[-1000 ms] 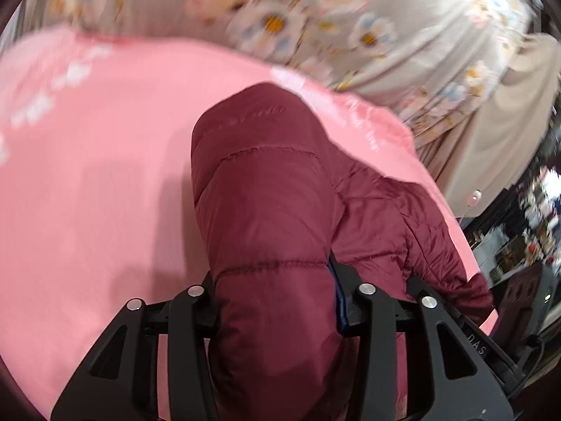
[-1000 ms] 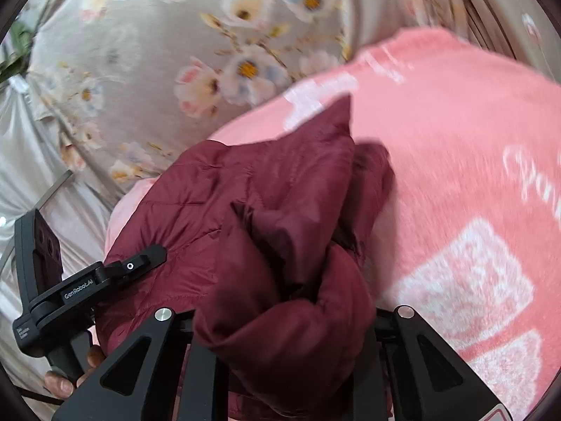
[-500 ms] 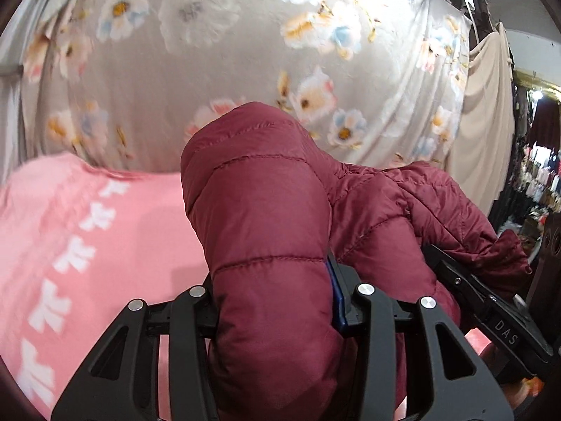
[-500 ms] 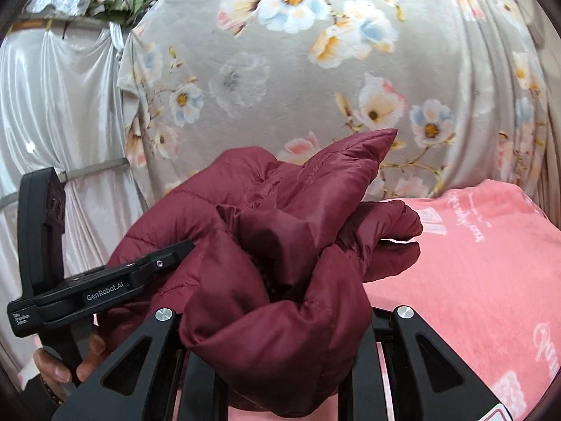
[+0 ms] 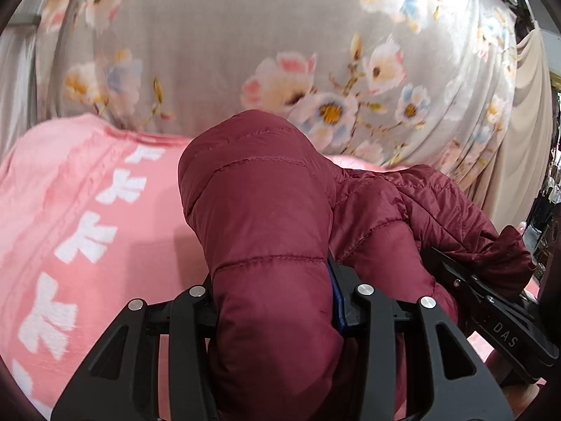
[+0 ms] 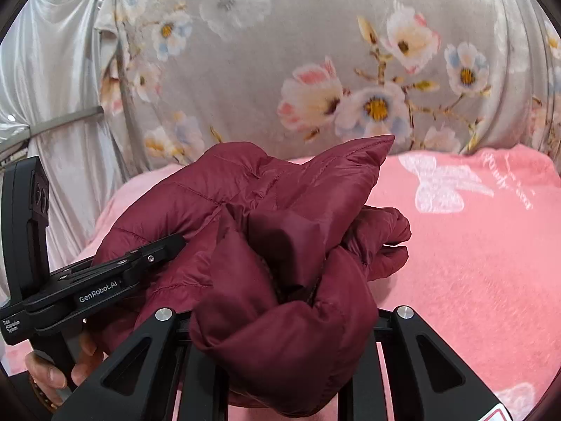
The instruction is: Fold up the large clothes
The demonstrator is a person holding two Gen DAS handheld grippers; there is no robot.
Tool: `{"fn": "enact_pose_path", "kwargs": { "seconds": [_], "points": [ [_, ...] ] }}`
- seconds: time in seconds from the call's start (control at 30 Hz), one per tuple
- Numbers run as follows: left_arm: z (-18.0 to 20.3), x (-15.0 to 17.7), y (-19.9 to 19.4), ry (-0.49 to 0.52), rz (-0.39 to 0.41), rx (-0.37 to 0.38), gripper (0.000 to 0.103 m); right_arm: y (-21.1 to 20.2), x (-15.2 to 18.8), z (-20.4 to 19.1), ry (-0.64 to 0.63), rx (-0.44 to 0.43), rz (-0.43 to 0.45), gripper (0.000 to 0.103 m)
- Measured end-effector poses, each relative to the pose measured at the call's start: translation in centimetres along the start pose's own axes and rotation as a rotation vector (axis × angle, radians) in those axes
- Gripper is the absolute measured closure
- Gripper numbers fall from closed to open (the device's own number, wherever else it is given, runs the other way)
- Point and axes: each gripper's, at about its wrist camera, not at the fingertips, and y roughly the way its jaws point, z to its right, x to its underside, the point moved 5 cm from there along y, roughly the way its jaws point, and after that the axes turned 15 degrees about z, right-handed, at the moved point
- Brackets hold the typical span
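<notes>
A dark red quilted puffer jacket (image 5: 266, 210) is bunched between both grippers, held above a pink blanket (image 5: 80, 210). My left gripper (image 5: 277, 301) is shut on a padded fold of the jacket, which bulges up over its fingers. My right gripper (image 6: 280, 322) is shut on another bunched part of the jacket (image 6: 280, 231). The right gripper's body also shows in the left wrist view (image 5: 498, 319), and the left gripper's body in the right wrist view (image 6: 98, 280). The fingertips of both are hidden under fabric.
The pink blanket with white print (image 6: 473, 245) covers the surface below. A grey floral cloth (image 5: 280, 52) hangs behind it. A pale silver curtain (image 6: 45, 87) hangs at the left. A beige cloth (image 5: 519, 133) hangs at the right.
Both grippers lifted the jacket from the blanket and tilted up toward the floral cloth. Since half a second ago they have dipped a little, showing more blanket. Both grips are unchanged.
</notes>
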Motion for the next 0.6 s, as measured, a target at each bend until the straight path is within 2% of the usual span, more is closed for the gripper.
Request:
{"fn": "enact_pose_path", "kwargs": {
  "seconds": [0.23,0.37,0.47,0.53,0.6],
  "points": [
    [-2.3,3.8,2.0,0.013,-0.023,-0.034,0.060,2.5,4.0,0.5,-0.006,0.022,-0.085,0.084],
    [-4.1,5.1,2.7,-0.029,-0.093,-0.077,0.052,3.6,5.2,0.7,0.008,0.028,-0.151,0.080],
    [-6.0,6.0,3.0,-0.129,-0.158,-0.101,0.043,4.4,6.0,1.0,0.028,0.031,-0.222,0.069],
    [-6.7,6.3,2.6,-0.152,-0.178,-0.125,0.034,4.0,6.0,1.2,0.037,0.045,-0.237,0.054],
    [-7.0,6.3,1.3,-0.148,-0.183,-0.151,0.032,2.6,5.8,1.6,0.049,0.075,-0.248,0.039]
  ]
}}
